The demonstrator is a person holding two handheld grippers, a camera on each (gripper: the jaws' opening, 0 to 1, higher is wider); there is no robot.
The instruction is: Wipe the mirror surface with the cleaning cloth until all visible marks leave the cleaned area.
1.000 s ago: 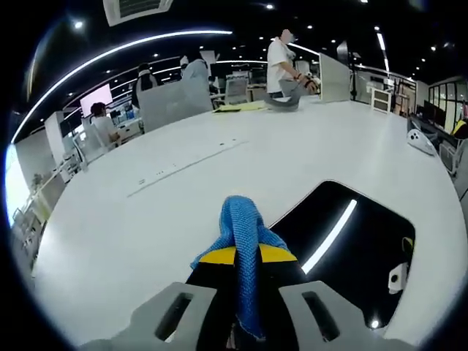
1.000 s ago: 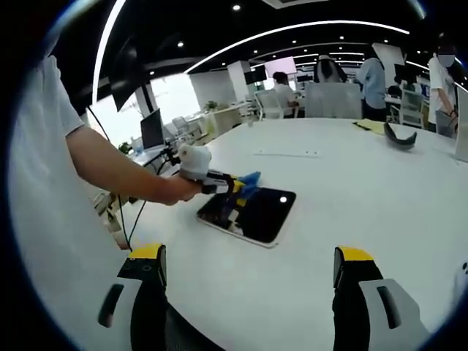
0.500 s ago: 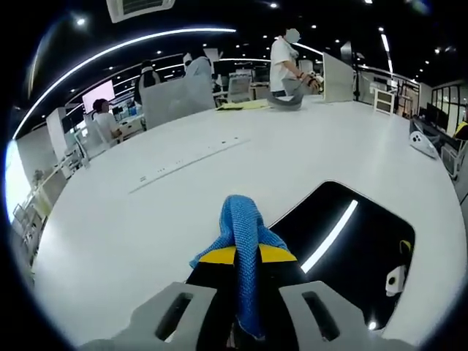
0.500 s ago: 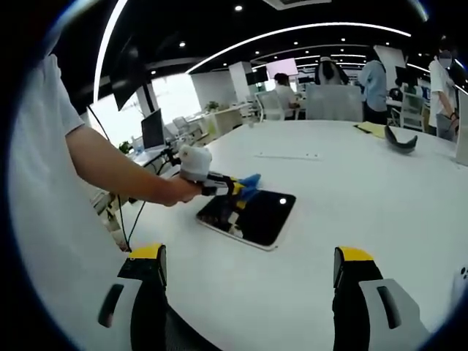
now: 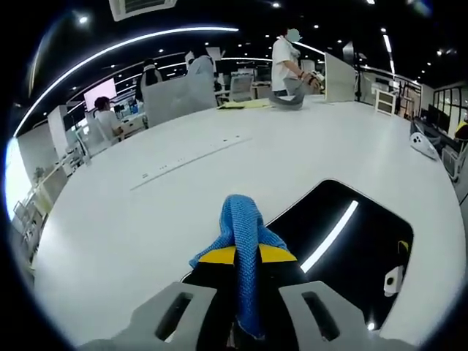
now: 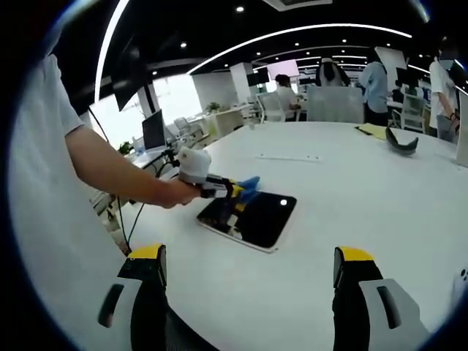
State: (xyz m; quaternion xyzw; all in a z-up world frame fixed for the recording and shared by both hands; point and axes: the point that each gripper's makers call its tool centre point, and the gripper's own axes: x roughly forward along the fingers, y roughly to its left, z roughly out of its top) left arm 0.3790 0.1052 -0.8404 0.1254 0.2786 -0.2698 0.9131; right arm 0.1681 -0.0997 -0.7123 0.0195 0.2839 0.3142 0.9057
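A dark rectangular mirror lies flat on the white table and reflects ceiling lights. My left gripper is shut on a blue cleaning cloth, whose bunched end sticks out past the yellow-tipped jaws over the mirror's near-left edge. In the right gripper view a person's arm holds that gripper from the left. My right gripper stands open well short of the mirror, nothing between its fingers.
The white table stretches wide around the mirror. A dark curved object and yellow sheets lie at its far side. People stand and sit by desks beyond. A white device rests at the right edge.
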